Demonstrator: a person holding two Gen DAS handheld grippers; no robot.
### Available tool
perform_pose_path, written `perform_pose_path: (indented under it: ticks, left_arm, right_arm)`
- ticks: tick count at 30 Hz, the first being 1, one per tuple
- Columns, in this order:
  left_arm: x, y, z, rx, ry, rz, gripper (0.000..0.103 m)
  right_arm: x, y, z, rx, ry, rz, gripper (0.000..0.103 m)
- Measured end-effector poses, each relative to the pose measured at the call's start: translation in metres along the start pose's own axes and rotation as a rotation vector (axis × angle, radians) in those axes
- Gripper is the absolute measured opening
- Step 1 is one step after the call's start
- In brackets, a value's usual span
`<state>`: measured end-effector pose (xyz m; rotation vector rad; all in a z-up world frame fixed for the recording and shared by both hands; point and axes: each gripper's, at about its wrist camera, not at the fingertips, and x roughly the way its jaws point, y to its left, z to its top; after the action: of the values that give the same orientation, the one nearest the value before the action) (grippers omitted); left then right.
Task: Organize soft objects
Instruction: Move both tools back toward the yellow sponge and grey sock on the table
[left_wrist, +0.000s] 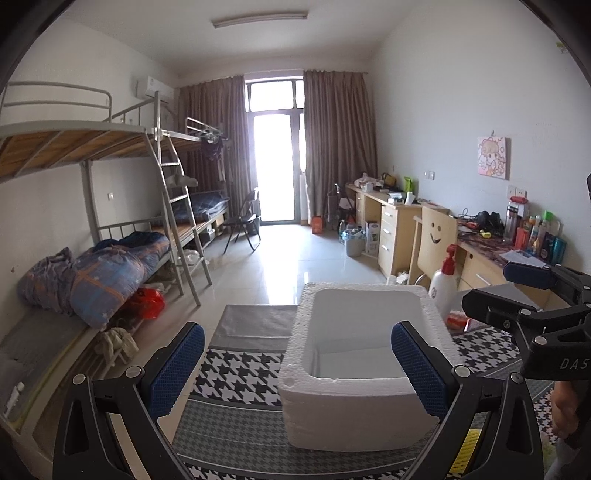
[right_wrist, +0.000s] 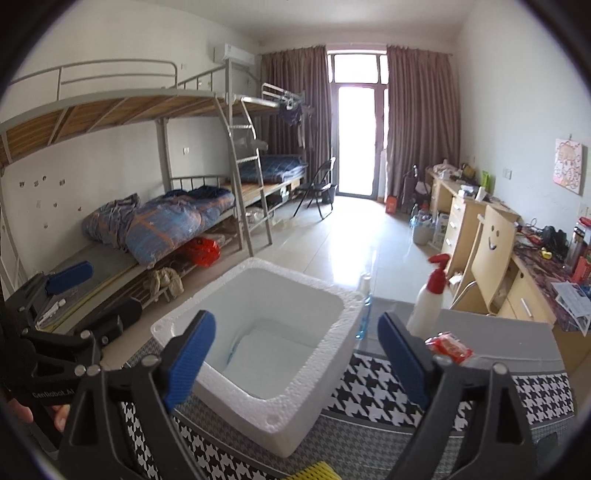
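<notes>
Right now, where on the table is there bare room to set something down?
Free: the houndstooth cloth left of the foam box, and the grey strip behind it. Crowded: right of the box, by the spray bottle and red packet.

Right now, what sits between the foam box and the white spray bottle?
In the right wrist view, a clear blue-tinted bottle stands between the foam box and the white spray bottle, close against the box's far corner.

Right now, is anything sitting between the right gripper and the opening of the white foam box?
Nothing visible. The right gripper is open and empty just above the near rim of the foam box. The spray bottle and red packet lie off to its right.
</notes>
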<state>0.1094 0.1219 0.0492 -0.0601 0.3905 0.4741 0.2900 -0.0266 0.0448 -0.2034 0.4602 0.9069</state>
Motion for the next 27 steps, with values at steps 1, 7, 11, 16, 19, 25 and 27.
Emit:
perform_pose_path:
  ticks: [1,7,11,16,19,25,27]
  left_arm:
    - [-0.002,-0.001,0.000,0.002,-0.003,-0.004,0.101]
    - [-0.012,-0.009,0.002,0.016,-0.024,-0.023,0.101]
    - [-0.017,-0.016,0.003,0.025,-0.034,-0.039,0.101]
    - [-0.022,-0.021,0.004,0.038,-0.048,-0.054,0.102]
    - [-0.027,-0.024,0.002,0.037,-0.053,-0.074,0.102]
    - [-0.035,-0.030,-0.001,0.045,-0.060,-0.094,0.102]
    - [-0.038,-0.031,-0.002,0.044,-0.062,-0.101,0.102]
  right_arm:
    - [-0.003,0.002,0.000,-0.002,-0.009,-0.003,0.096]
    - [-0.019,0.000,-0.002,0.002,-0.045,-0.021,0.097]
    - [-0.024,-0.002,-0.001,0.005,-0.051,-0.025,0.097]
    - [-0.034,-0.007,-0.007,0.013,-0.062,-0.024,0.097]
    - [-0.040,-0.010,-0.013,0.018,-0.067,-0.028,0.097]
    - [-0.052,-0.016,-0.022,0.028,-0.076,-0.034,0.097]
    - [-0.056,-0.019,-0.025,0.036,-0.080,-0.035,0.097]
